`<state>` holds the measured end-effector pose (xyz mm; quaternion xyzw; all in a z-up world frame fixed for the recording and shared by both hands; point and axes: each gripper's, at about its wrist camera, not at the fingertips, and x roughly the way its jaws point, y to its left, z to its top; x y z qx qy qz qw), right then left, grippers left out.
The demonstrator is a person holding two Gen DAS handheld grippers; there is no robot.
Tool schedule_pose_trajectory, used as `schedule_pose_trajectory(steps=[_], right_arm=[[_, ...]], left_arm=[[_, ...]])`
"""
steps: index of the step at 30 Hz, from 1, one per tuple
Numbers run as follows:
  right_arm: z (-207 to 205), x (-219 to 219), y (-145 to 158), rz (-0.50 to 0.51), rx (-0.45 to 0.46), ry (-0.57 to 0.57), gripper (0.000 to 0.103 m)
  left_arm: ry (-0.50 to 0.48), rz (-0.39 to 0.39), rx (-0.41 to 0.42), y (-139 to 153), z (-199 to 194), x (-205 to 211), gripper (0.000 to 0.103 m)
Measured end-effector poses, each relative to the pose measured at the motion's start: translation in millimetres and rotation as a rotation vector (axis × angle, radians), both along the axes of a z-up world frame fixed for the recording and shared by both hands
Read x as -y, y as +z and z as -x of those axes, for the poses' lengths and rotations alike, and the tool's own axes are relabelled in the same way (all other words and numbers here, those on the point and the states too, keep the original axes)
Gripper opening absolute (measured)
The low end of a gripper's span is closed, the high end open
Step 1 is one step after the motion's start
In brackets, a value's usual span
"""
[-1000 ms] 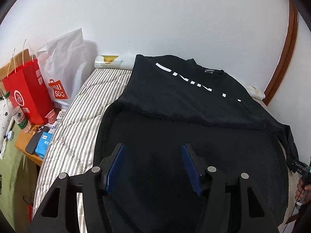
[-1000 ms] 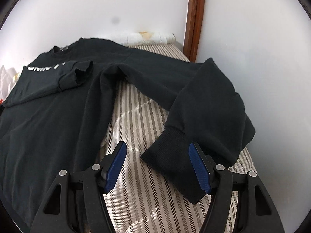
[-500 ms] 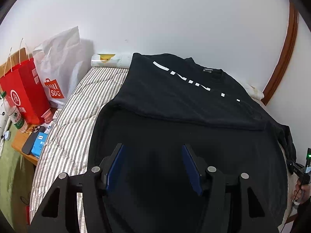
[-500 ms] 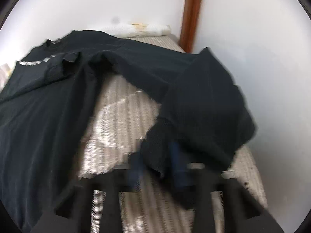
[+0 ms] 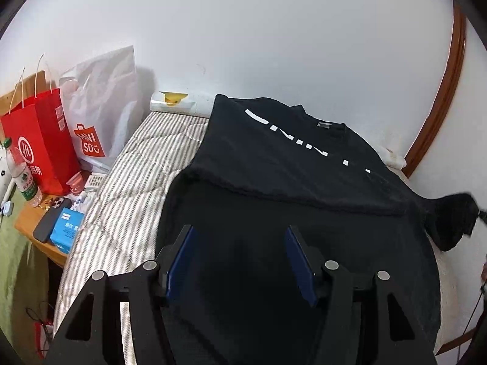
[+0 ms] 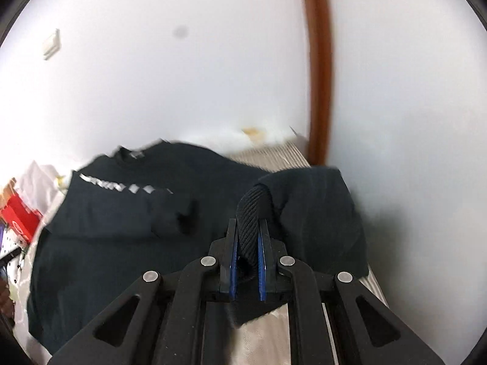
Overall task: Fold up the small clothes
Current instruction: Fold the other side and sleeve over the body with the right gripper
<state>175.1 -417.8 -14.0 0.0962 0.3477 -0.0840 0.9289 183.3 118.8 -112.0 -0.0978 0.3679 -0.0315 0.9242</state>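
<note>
A black sweatshirt (image 5: 289,182) with white lettering lies spread on a striped bed (image 5: 127,188); its left sleeve is folded across the chest. My left gripper (image 5: 240,258) is open and empty, hovering over the sweatshirt's lower body. My right gripper (image 6: 247,243) is shut on the ribbed cuff (image 6: 252,210) of the right sleeve and holds it lifted above the bed; the raised sleeve (image 5: 450,222) also shows at the right edge of the left wrist view. The sweatshirt's body (image 6: 121,228) lies to the left in the right wrist view.
A red paper bag (image 5: 39,140) and a white MINISO bag (image 5: 100,115) stand left of the bed. A wooden side table (image 5: 33,228) holds a bottle, phone and blue box. White walls and a brown door frame (image 6: 318,70) bound the bed's far and right sides.
My right gripper closed on the right sleeve's cuff and lifted it off the bed. My left gripper stayed open, shifting slightly over the sweatshirt.
</note>
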Motion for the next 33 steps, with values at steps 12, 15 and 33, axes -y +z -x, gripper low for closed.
schedule_pose_trajectory(steps=[12,15,33], right_arm=[[-98,-157,60,-0.159,0.103,0.228,0.01],[-129,-204,64,-0.196,0.114,0.295,0.01],[-246,-365,-54,-0.318,-0.024,0.487,0.019]], left_arm=[[0.011,0.02,-0.025,-13,-16,-34,0.058],[0.014,0.022,-0.033,-18,-22,-44,0.058],[0.026,0.026,-0.043,-30,-54,-62,0.058]])
